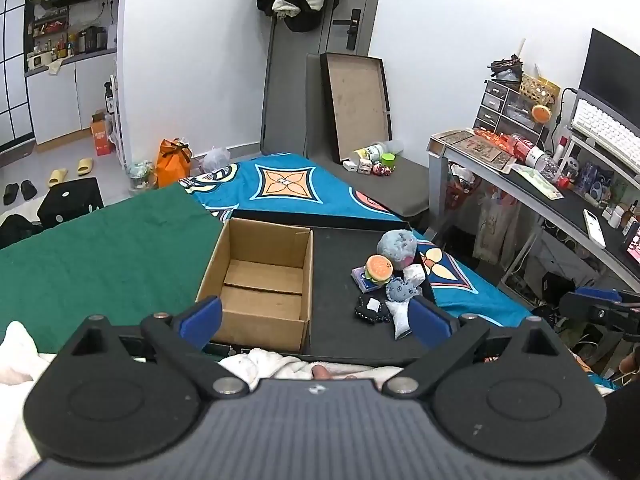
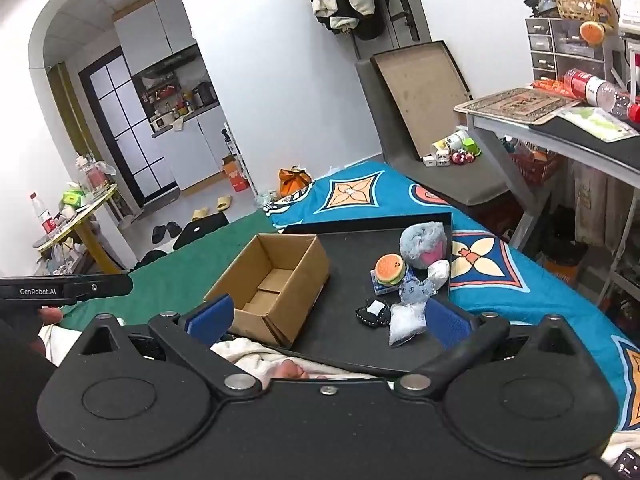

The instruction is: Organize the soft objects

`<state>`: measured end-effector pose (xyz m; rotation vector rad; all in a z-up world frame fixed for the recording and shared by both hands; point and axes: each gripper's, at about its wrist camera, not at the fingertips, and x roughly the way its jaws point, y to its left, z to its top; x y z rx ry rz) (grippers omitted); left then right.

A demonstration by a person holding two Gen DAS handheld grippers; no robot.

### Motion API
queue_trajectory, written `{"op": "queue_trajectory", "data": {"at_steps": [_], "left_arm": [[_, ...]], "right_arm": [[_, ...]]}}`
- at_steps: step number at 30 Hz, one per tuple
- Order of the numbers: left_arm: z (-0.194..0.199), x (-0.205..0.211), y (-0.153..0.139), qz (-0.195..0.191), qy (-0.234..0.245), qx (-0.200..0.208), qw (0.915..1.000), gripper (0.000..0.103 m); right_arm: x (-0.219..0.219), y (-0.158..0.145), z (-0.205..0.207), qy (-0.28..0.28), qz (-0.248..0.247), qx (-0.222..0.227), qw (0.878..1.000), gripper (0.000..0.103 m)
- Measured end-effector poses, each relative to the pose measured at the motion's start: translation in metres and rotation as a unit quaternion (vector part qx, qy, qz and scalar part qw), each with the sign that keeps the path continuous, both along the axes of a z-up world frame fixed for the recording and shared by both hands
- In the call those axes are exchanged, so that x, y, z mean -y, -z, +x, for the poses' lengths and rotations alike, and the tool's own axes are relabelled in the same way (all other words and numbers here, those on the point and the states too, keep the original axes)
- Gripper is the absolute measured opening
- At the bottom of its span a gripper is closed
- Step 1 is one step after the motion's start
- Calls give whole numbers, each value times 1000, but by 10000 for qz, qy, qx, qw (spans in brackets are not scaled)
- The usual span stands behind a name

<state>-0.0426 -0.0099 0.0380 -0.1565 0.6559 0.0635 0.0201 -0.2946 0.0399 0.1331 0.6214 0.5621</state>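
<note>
Both grippers' fingers (image 1: 200, 320) (image 2: 448, 322) spread wide, holding nothing, toy pile (image 2: 404, 280) overlapping, partly hidden, cardboard box (image 1: 260, 280) corner covered.

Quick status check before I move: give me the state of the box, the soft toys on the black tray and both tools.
Cardboard box: open, flaps up, empty.
Burger plush: on the tray, resting on a small blue pack, outside the box.
Fuzzy blue plush: on the tray, behind the burger.
Black pouch: lying flat on the tray.
White pillow: lying on the tray, nearest the tools.
Left tool: open, holding nothing.
Right tool: open, holding nothing.
</note>
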Motion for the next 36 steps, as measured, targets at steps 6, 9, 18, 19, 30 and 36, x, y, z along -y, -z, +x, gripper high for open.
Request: {"op": "queue_trajectory", "data": {"at_steps": [6, 9, 18, 19, 30, 36], "left_arm": [[-3, 4, -2, 37, -3, -1, 10000, 99], [-3, 4, -1, 32, 2, 3, 10000, 99], [-5, 4, -2, 20, -2, -19, 10000, 99], [-6, 4, -2, 27, 6, -12, 10000, 99], [-4, 4, -1, 12, 10, -87, 10000, 99], [-5, 2, 3, 6, -22, -105, 9999, 99]], "right_arm": [[1, -4, -1, 29, -30, 11, 10000, 103], [1, -4, -2, 24, -48, 1, 10000, 103], [-3, -5, -3, -76, -114, -15, 9999, 103], [-3, -5, -3, -75, -123, -14, 9999, 103], [-7, -4, -6, -46, -202, -40, 9998, 103], [-8, -3, -7, 3, -220, -58, 9997, 103]]}}
